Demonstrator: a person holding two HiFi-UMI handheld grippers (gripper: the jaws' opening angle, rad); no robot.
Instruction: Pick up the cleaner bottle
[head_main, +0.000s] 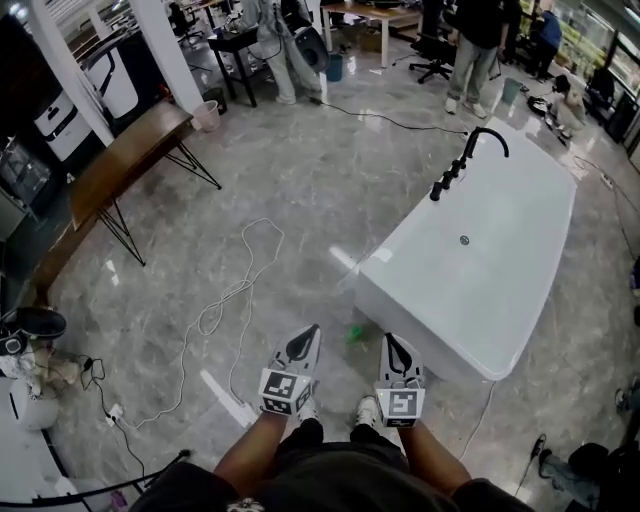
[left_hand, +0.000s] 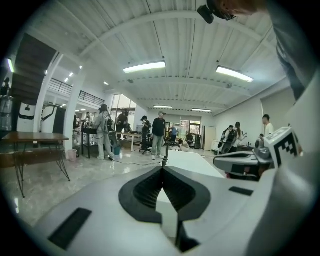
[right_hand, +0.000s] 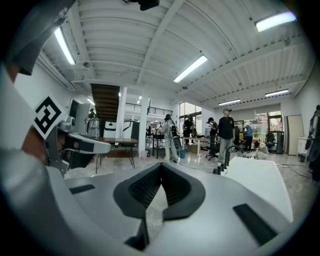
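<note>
You are at the approach, and nothing is held yet. Your left claw (head_main: 312, 331) and right claw (head_main: 390, 339) are each pressed together with nothing between the jaws. They sit side by side just off the near corner of the tub (head_main: 520, 235), pointing outward more than down.

The only likely candidate for the bottle (head_main: 355, 333) is a small green thing on the floor just beside that tub corner. In the head view it lies between your two claw tips. It is too small to be sure of, and neither gripper view shows it.

For the next move, I judge you must:
- choose one claw and spread its jaws;
- tip it down toward the floor at the tub corner;
- set a jaw on either side of the bottle before closing.

The tub wall stands close, so coming in from the open floor side looks safer.

Counted:
- one tub, with one black faucet (head_main: 470, 150) at its far end;
- one wooden table (head_main: 130, 155), well apart from the tub;
- one white cable (head_main: 240, 290) looped on the floor between table and tub;
- two claws;
- one bottle.
</note>
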